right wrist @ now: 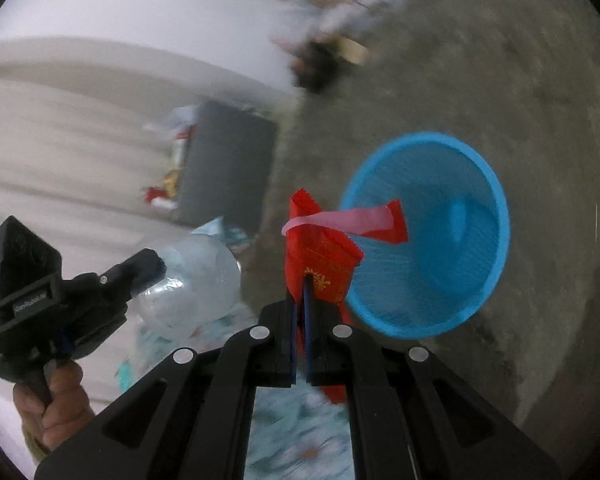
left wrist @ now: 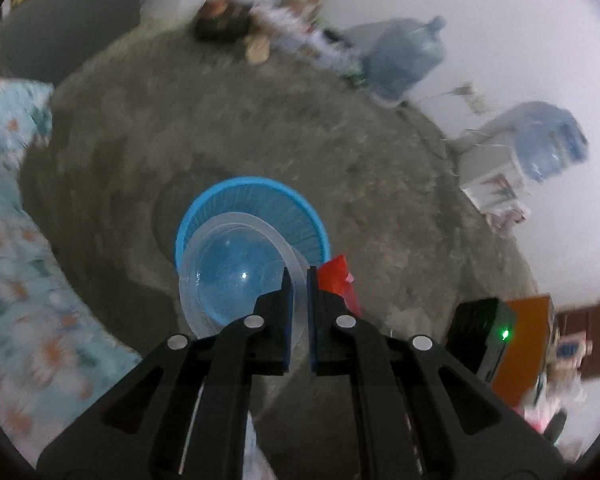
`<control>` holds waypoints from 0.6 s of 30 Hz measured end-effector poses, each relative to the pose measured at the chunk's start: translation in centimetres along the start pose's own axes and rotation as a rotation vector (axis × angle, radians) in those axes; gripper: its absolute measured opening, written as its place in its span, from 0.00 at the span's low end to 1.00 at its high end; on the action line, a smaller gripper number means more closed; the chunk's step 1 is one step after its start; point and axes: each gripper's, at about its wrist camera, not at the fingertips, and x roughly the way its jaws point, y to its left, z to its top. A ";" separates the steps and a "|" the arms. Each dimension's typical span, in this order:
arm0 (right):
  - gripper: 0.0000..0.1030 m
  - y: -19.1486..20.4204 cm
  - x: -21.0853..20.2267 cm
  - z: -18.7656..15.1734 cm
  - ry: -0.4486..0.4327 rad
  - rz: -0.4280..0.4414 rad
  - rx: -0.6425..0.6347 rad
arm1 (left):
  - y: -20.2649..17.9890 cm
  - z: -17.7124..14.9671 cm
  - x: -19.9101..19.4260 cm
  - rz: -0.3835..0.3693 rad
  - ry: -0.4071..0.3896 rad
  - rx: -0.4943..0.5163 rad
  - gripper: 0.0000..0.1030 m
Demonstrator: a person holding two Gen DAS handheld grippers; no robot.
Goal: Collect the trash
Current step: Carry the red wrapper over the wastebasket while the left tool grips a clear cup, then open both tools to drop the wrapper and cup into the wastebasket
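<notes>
A blue mesh basket stands on the concrete floor. My left gripper is shut on the rim of a clear plastic bowl, which hangs over the basket's near edge. In the right wrist view that left gripper shows at the left, held by a hand, with the clear bowl in its jaws. My right gripper is shut on a red wrapper with a pink strip, just left of the basket. The red wrapper also shows beside the left fingers.
Two large blue water jugs stand along the white wall. Floral cloth lies at the left. A dark grey bin with litter beside it sits by the wall. Bare concrete floor surrounds the basket.
</notes>
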 end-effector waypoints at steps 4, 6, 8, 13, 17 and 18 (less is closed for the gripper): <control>0.22 -4.0 4.9 2.0 0.074 -0.098 0.077 | 1.2 1.9 5.5 0.072 0.050 -0.042 0.30; 0.56 -5.6 6.7 2.6 0.121 -0.175 0.109 | 1.2 2.0 7.1 0.111 0.049 -0.041 0.47; 0.62 -6.1 7.5 2.6 0.149 -0.220 0.109 | 0.5 2.2 7.6 0.107 0.048 -0.017 0.53; 0.66 -4.0 6.1 2.4 0.120 -0.254 0.065 | -1.1 1.2 5.6 0.113 -0.003 0.052 0.58; 0.66 -1.9 2.6 1.5 0.041 -0.274 0.008 | -2.9 0.6 1.0 0.073 -0.082 0.104 0.59; 0.66 -0.1 1.2 0.7 0.002 -0.287 -0.033 | -3.4 0.2 -0.5 0.059 -0.102 0.131 0.59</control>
